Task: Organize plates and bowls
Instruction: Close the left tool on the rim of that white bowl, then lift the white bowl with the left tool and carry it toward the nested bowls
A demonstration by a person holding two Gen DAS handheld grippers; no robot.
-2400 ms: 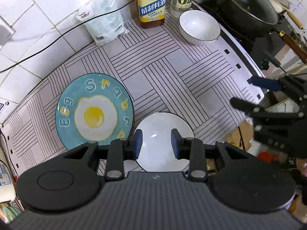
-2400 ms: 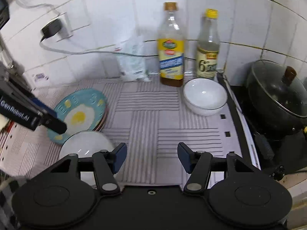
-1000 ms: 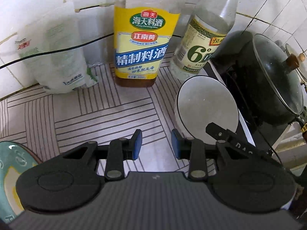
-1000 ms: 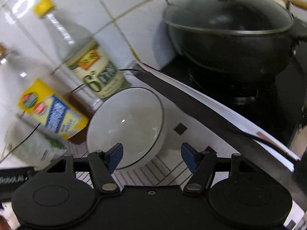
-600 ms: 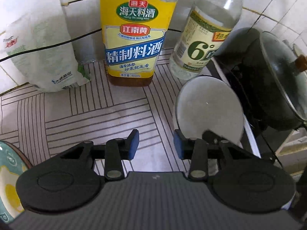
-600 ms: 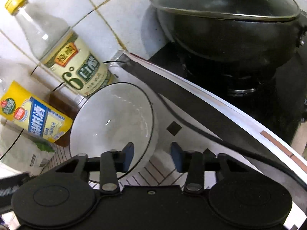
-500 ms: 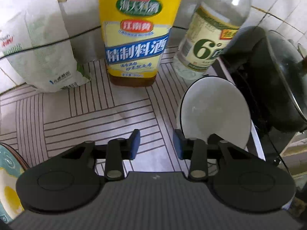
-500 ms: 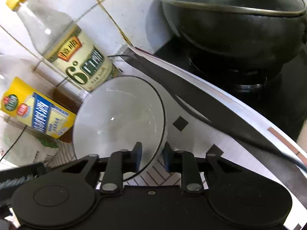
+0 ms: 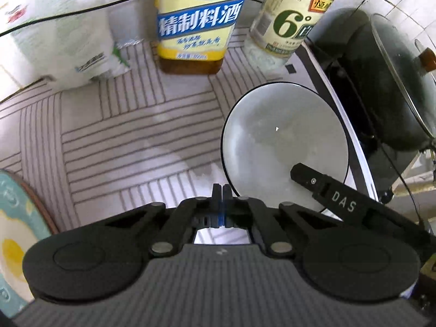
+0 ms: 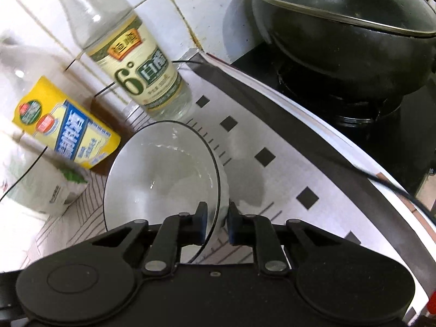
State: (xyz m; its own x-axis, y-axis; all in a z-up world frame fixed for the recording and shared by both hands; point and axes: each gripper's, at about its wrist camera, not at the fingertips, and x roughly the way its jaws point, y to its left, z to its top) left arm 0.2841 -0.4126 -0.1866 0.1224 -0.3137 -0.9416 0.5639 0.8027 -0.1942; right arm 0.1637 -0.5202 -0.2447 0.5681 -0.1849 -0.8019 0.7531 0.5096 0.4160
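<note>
Right gripper [image 10: 217, 219] clamped on the near rim of the white bowl [image 10: 160, 174], one finger inside, one outside, jaws having just closed; the bowl sits on the striped mat [image 9: 114, 141] beside the stove, in front of the vinegar bottle [image 10: 136, 62]. Left gripper [image 9: 221, 194] pinched fully together on nothing, just left of the bowl, its jaws also just closed. Egg plate [image 9: 16, 239] at the mat's far left.
</note>
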